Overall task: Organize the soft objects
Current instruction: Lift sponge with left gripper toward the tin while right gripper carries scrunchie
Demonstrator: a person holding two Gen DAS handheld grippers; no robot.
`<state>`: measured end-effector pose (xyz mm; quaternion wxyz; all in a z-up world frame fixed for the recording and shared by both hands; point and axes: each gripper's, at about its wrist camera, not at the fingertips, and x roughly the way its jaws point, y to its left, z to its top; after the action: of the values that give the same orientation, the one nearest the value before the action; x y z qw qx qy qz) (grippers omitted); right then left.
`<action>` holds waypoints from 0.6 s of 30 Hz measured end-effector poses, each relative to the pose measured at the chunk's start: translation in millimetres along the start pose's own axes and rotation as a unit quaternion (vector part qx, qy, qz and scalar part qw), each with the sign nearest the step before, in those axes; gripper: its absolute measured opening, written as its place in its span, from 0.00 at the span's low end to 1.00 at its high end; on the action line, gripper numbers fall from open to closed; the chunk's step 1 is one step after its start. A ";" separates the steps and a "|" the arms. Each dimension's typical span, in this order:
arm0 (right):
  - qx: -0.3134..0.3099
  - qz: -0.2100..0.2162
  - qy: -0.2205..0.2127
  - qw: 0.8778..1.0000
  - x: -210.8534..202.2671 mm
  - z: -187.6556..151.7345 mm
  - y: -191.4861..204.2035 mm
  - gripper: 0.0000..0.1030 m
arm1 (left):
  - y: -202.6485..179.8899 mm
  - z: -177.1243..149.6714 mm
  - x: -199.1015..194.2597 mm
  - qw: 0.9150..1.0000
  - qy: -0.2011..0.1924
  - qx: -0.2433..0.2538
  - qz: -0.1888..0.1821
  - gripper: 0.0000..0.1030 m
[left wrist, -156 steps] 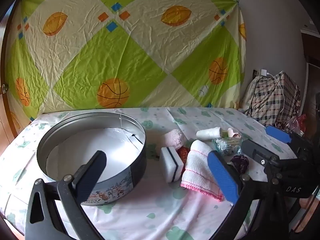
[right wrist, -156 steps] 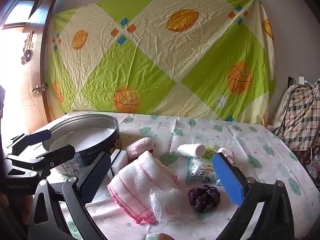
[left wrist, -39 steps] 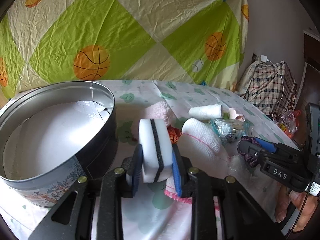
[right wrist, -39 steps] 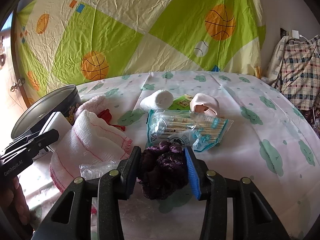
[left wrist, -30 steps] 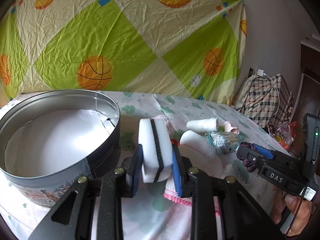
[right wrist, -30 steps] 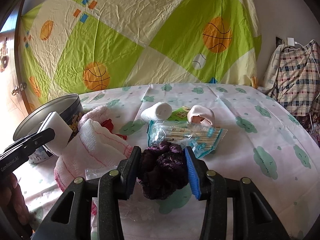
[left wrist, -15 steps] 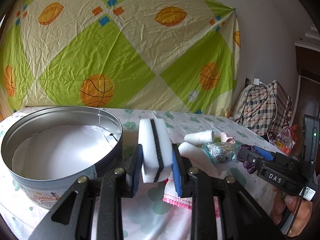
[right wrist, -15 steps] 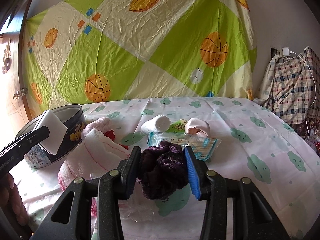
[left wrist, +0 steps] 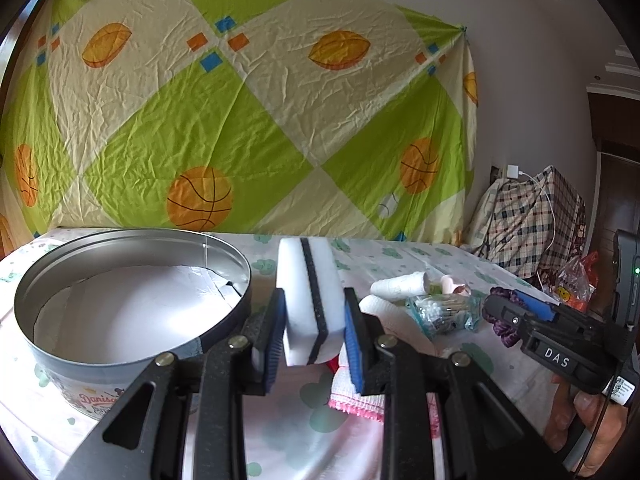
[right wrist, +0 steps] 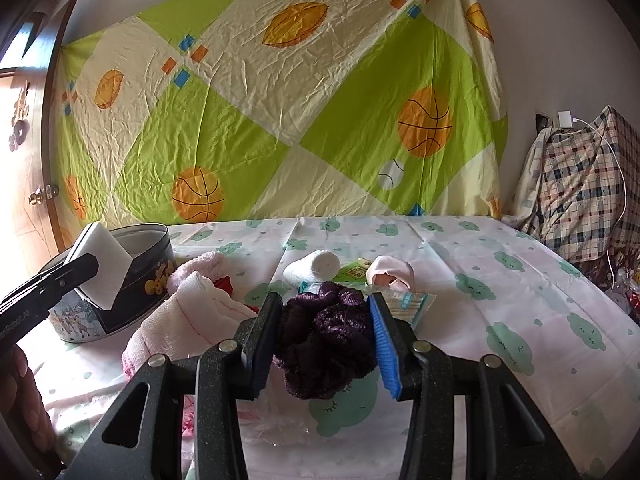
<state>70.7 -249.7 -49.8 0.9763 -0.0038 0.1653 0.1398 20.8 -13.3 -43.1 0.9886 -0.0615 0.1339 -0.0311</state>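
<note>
Left tongs (left wrist: 314, 334) clamp a white sponge (left wrist: 310, 300) w/ black stripe, raised at 3 o'clock of the round metal tin (left wrist: 132, 240). Only the right view shows right tongs (right wrist: 326, 338) squeezing a fuzzy purple scrunchie (right wrist: 326, 344) above the tablecloth (right wrist: 520, 280).

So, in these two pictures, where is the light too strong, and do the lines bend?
Right wrist view: the door side at the left edge is washed out by bright light. Left wrist view: light is even, with a pale sheen inside the round tin. Both views: fisheye curves the hanging sheet and table edge, and dark corners frame the picture.
</note>
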 end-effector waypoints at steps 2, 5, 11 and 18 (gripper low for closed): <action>-0.002 0.000 -0.006 1.000 -2.4 -0.7 0.6 0.45 | 0.1 -0.1 -1.4 1.000 -0.004 0.002 0.001 0.25; -0.006 -0.002 -0.015 1.000 -5.5 -1.2 2.0 0.45 | 0.4 -0.4 -3.0 1.000 -0.008 0.003 0.003 0.25; -0.009 -0.006 -0.027 1.000 -9.5 -1.3 3.1 0.45 | 2.1 -0.1 -5.5 1.000 -0.015 0.004 0.007 0.25; -0.010 -0.009 -0.041 0.999 -14.8 -2.6 3.4 0.45 | 5.3 -0.7 -8.1 1.000 -0.019 0.004 0.011 0.25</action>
<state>55.5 -250.6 -47.3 0.9833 -0.0095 0.1241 0.1327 13.1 -7.5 -42.4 0.9915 -0.0570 0.1152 -0.0194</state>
